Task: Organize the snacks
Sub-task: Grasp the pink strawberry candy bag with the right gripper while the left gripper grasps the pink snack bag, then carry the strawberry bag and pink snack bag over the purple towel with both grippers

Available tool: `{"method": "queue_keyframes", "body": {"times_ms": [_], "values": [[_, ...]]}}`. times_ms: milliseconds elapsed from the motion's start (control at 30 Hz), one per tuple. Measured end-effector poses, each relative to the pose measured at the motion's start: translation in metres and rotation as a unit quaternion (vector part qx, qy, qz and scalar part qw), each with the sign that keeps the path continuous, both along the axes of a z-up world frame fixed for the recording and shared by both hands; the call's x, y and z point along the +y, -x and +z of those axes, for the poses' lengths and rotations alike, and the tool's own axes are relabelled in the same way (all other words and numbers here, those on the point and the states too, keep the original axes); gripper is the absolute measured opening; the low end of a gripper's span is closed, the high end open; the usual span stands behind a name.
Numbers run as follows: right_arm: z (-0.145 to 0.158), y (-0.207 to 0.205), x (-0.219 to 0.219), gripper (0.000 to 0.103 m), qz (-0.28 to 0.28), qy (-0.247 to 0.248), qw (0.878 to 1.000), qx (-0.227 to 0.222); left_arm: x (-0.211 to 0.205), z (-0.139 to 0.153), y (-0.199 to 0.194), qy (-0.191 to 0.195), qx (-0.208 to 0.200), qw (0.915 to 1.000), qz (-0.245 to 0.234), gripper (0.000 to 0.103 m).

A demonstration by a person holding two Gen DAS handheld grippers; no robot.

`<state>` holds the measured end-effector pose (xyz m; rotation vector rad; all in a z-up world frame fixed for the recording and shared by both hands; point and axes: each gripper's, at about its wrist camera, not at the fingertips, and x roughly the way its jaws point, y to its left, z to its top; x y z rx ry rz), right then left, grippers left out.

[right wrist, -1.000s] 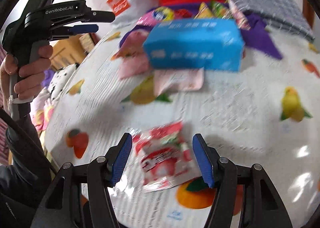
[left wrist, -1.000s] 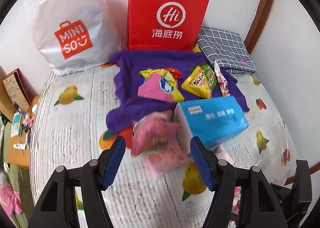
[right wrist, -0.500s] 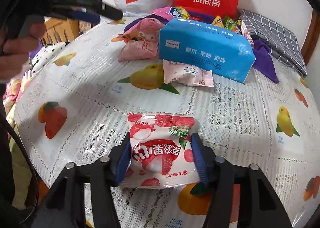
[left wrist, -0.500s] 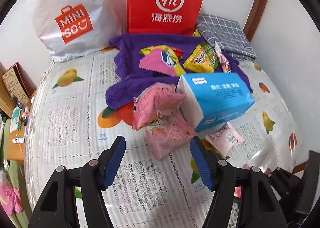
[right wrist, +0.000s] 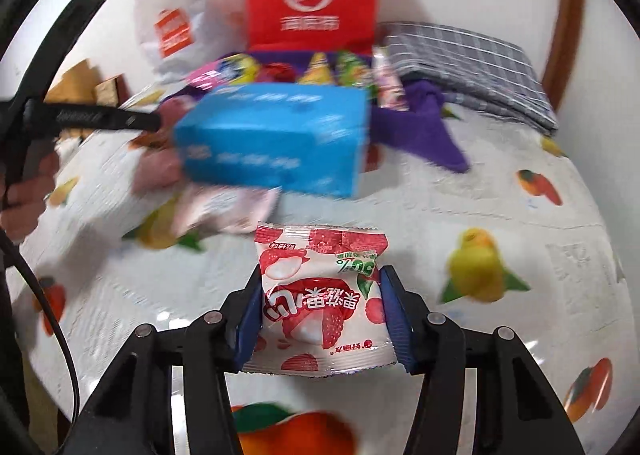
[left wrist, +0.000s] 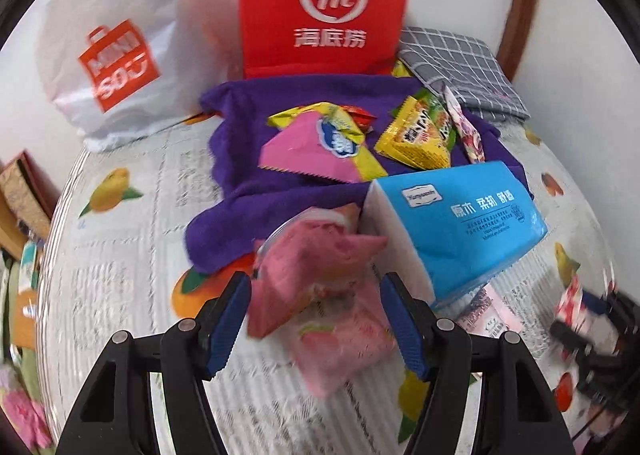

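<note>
My right gripper (right wrist: 321,295) is shut on a red-and-white lychee-strawberry sweet packet (right wrist: 320,255), its pads pressing both side edges. My left gripper (left wrist: 314,295) is open and straddles a crumpled pink snack packet (left wrist: 312,259) that lies on a peach-print pink packet (left wrist: 344,339); the pads do not press them. Both pink packets lean against a blue tissue pack (left wrist: 460,223). A purple cloth (left wrist: 248,191) behind carries a pink packet (left wrist: 316,151), a yellow packet (left wrist: 416,135) and other snacks. The right wrist view shows the left gripper as a blurred black bar (right wrist: 100,119) held by a hand (right wrist: 28,191).
A red paper bag (left wrist: 324,3) and a white plastic shopping bag (left wrist: 116,47) stand against the back wall. A folded grey checked cloth (left wrist: 460,67) lies at the back right. The fruit-print tablecloth (right wrist: 500,195) covers the table; its left edge drops to floor clutter.
The right gripper closed on the red-and-white packet and carried it towards the blue pack. The left gripper sank closer over the pink packets, still at the same width.
</note>
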<state>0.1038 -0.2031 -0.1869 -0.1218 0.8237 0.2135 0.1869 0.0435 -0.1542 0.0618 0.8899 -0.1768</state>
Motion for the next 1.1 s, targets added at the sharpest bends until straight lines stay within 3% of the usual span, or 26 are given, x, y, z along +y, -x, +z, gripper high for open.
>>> {"method": "queue_keyframes", "body": {"times_ms": [200,433,533,800,1100], "values": [[-0.010,-0.018,-0.016,0.054,-0.013,-0.002,1.000,0.006,-0.014,-0.019,-0.017,-0.045,-0.001,0.9990,-0.001,0.065],[-0.021,-0.027,-0.022,0.055,-0.014,-0.016,1.000,0.009,-0.010,-0.026,-0.022,-0.029,-0.019,0.9994,0.004,0.065],[-0.021,-0.028,-0.020,0.055,-0.016,-0.015,1.000,0.008,-0.008,-0.026,-0.019,-0.028,-0.029,0.9992,0.002,0.058],[-0.020,-0.028,-0.019,0.055,-0.024,-0.003,1.000,0.003,-0.001,-0.011,-0.010,-0.031,-0.030,0.9990,0.014,0.054],[0.003,-0.013,-0.014,0.055,-0.018,0.001,1.000,-0.024,-0.001,0.018,0.027,-0.001,-0.031,0.9995,0.007,0.054]]}}
